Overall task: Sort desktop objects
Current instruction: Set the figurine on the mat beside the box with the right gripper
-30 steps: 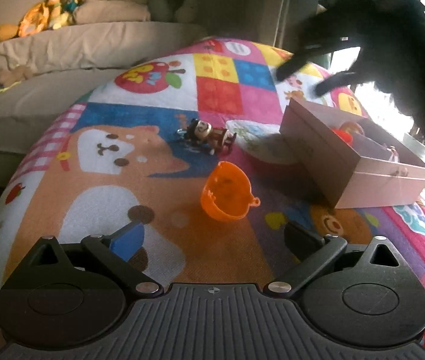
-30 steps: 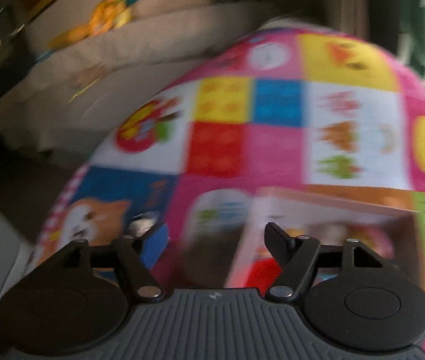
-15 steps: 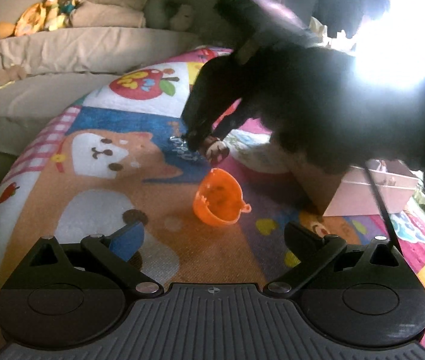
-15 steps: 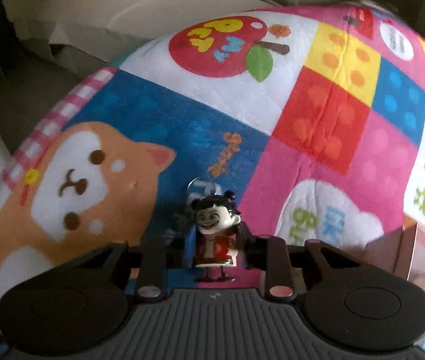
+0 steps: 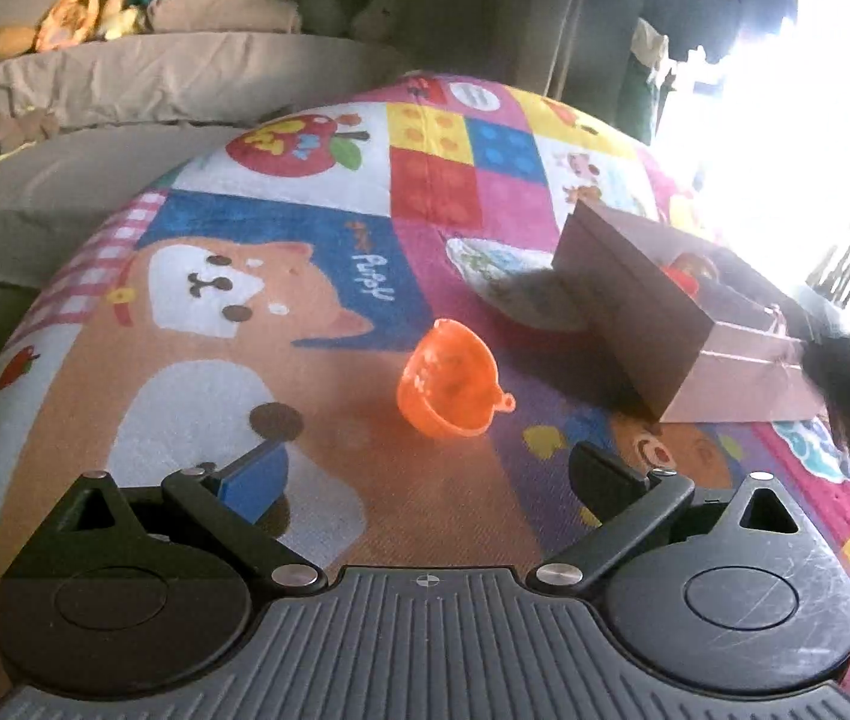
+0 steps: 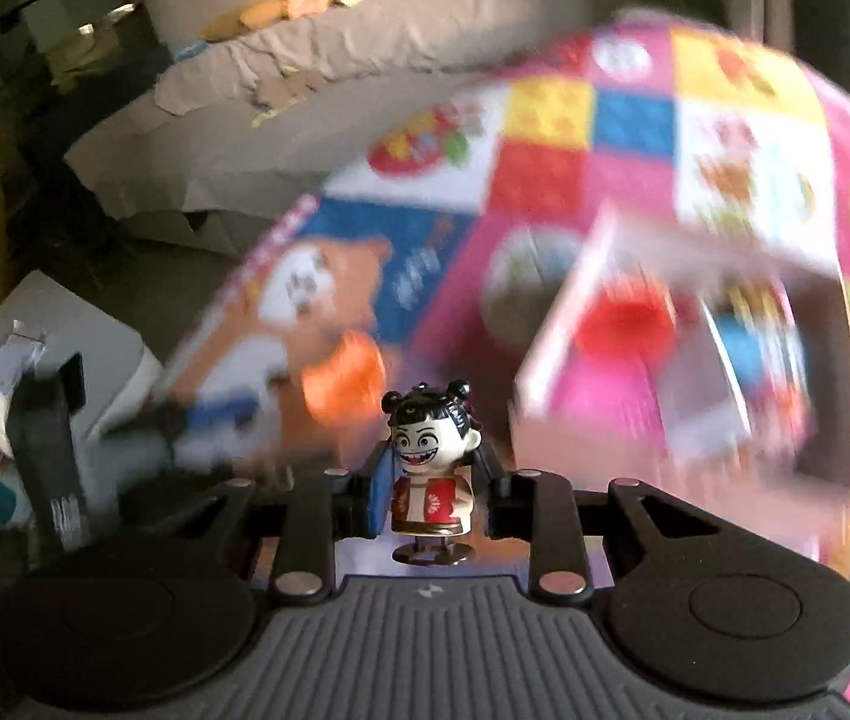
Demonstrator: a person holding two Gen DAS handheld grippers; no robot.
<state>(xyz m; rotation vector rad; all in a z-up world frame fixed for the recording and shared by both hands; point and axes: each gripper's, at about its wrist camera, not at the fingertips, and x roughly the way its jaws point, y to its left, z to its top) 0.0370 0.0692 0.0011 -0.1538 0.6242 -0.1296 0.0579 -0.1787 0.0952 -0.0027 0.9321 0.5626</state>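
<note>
Currently the right tongs (image 6: 429,495) are clamped on a small toy figure (image 6: 430,468) with black hair buns and a red vest; their jaws have just been closing within the last second, with the figure between them. The figure is held upright between the blue pad and the black pad, its round base (image 6: 432,552) hanging free below them. The background in the right wrist view is smeared by motion blur.

The left tongs (image 5: 425,474) are seen released, jaws spread wide, nothing between them, above the patchwork play mat (image 5: 281,372) that covers the tabletop. An orange plastic cup (image 5: 451,381) with a small loop at its rim is noted lying tilted on the mat, just ahead of the left tongs and apart from them. A pink open box (image 5: 664,312) is recorded to the right of the cup, near it but not touching; a red item (image 5: 679,276) is visible inside, its kind not discernible. In the right wrist view the box (image 6: 694,360) appears blurred, up and right of the figure. A beige sofa (image 5: 125,90) with plush toys (image 5: 101,6) is seen behind the mat.
</note>
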